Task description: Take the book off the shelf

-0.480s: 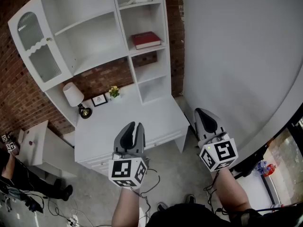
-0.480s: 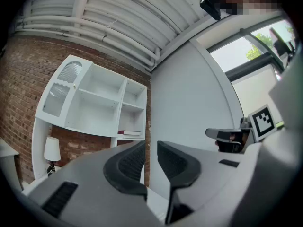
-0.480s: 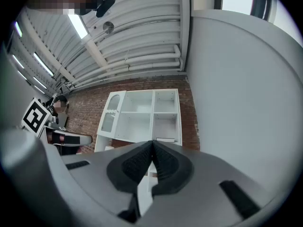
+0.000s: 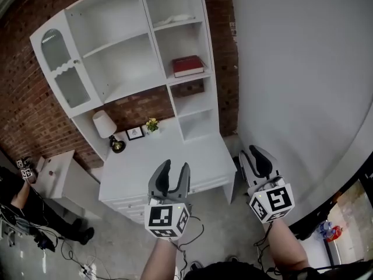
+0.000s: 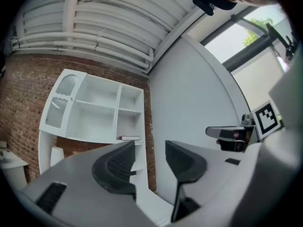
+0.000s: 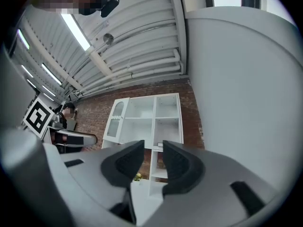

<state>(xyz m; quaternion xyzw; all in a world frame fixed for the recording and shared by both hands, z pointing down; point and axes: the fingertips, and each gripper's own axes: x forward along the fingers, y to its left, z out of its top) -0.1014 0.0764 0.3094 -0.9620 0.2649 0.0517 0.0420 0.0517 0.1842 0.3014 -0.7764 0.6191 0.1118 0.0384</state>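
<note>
Approach step: book untouched on the shelf
White shelf unit [image 4: 125,51] stands far, above the desk [image 4: 175,147]; the red book [image 4: 188,66] lies flat in its right column. Left gripper [image 4: 176,168] and right gripper [image 4: 252,156] hang near, jaws apart, empty. Next, probably a reach up to it.

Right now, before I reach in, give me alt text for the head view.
A red book lies flat in the right-hand column of a white shelf unit against a brick wall, above a white desk. The left gripper and right gripper hover before the desk, jaws apart, empty.
</note>
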